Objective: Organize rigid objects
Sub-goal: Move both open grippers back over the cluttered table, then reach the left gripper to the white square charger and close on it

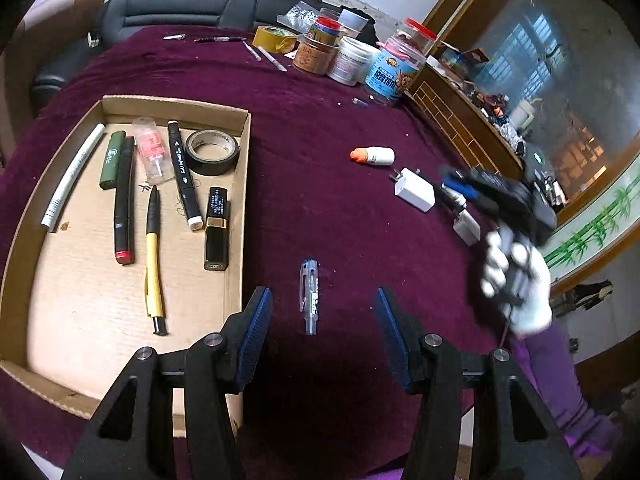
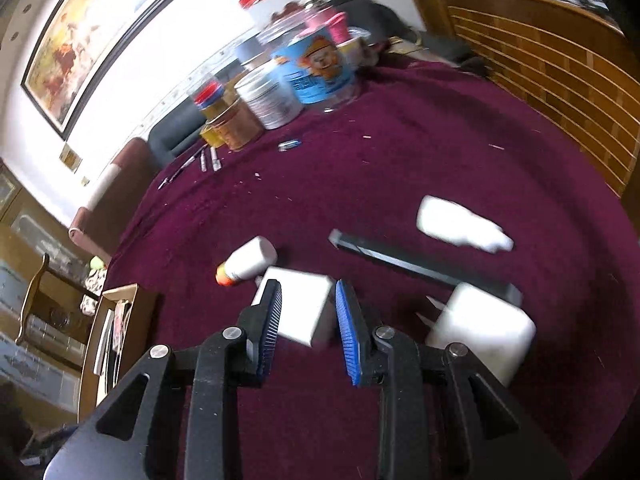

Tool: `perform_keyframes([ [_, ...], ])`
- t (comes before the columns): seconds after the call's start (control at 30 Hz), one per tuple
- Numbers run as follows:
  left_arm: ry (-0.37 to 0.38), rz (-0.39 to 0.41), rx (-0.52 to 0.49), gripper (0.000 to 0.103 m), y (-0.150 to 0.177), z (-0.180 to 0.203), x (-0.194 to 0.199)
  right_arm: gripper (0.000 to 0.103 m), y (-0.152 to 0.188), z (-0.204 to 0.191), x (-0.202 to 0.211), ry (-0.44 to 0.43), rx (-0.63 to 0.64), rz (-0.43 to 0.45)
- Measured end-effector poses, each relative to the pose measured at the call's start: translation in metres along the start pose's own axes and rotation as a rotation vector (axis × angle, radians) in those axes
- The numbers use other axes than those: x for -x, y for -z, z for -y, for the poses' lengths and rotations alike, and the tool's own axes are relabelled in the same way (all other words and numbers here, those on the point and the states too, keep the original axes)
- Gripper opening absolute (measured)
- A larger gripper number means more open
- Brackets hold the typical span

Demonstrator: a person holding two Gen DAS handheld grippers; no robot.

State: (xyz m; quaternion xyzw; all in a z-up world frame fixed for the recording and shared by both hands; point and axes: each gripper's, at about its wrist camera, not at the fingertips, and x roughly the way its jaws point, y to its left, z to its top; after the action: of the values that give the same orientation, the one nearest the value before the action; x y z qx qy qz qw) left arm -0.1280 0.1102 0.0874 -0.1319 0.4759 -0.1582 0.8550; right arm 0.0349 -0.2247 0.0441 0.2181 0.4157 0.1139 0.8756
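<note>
Maroon cloth (image 1: pixel 328 208), framed painting (image 2: pixel 100 36) behind; left tongs (image 1: pixel 324 320) spread, right tongs (image 2: pixel 308 312) spread.

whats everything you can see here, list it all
cloth: 1, purple, covers table
tray: 1, brown cardboard, left on cloth
tube: 1, white, tray's left side
markers: 3, green, black-red, black-white, in tray
small bottle: 1, clear pink, in tray
tape roll: 1, black, in tray
lipstick: 1, black, in tray
yellow pen: 1, in tray
clear pen: 1, on cloth ahead of left fingers
glue bottle: 1, white, orange cap, on cloth
chargers: 2, white, on cloth
bar: 1, black, by chargers
jars: several, far edge
yellow tape: 1, far edge
left gripper: open
right gripper: fingers apart, over a charger
gloved hand: 1, white
</note>
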Motion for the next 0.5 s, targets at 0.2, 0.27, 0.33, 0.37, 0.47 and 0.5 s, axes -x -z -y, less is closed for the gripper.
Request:
perform_keyframes([
  [0.2,-0.041,-0.002,0.010,0.047,0.001,0.003,0.003,0.029,-0.002,-0.002,-0.047,-0.044,0.039,-0.102],
  [0.27,-0.042,-0.004,0.008,0.047,-0.002,0.005,-0.001,0.030,0.009,-0.005,-0.045,-0.133,0.029,-0.149],
  [0.33,-0.037,-0.014,0.005,0.047,-0.004,0.009,-0.007,0.030,0.023,-0.013,-0.043,-0.225,0.042,-0.205],
  [0.37,-0.030,-0.023,0.001,0.047,-0.006,0.012,-0.012,0.030,0.033,-0.018,-0.041,-0.290,0.056,-0.244],
  [0.47,-0.014,-0.049,-0.023,0.047,-0.008,0.025,-0.025,0.030,0.053,-0.034,-0.034,-0.409,0.125,-0.296],
  [0.5,-0.013,-0.055,-0.034,0.047,-0.008,0.029,-0.029,0.030,0.056,-0.036,-0.029,-0.407,0.141,-0.271],
])
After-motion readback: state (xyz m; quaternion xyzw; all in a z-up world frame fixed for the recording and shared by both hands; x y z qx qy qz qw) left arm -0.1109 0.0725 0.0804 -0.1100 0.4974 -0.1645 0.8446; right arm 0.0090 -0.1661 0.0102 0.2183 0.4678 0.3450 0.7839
